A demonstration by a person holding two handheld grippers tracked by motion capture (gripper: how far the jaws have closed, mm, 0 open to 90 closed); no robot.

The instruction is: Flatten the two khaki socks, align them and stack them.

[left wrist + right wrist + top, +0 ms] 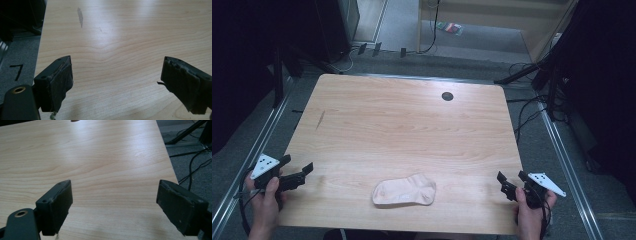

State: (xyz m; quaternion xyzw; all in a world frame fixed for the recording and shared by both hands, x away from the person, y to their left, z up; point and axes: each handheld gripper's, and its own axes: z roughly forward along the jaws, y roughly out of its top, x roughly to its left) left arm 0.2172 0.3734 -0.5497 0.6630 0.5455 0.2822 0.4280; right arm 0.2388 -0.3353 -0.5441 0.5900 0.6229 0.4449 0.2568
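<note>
A pale pink ankle sock [404, 191] lies flat on a light wooden table with rounded corners [402, 125], close to the table's near edge and roughly midway along it. The sock's toe end points toward the left gripper, its cuff toward the right gripper.

The left gripper [298, 171], black with a grey three-cornered plate on top, is held in the person's left hand [264, 197] at the table's near left corner, well apart from the sock. Its jaws are spread wide with nothing between them; in the left gripper view [116, 80] they frame bare wood and a small dark grey smear [80, 16] farther up the table.

The right gripper [511, 181], held in the right hand [532, 210] at the table's near right corner, is also well apart from the sock. Its jaws stand wide and empty, framing bare wood in the right gripper view [113, 202].

A small round dark hole [447, 96] sits near the table's far edge, beyond the sock.
</note>
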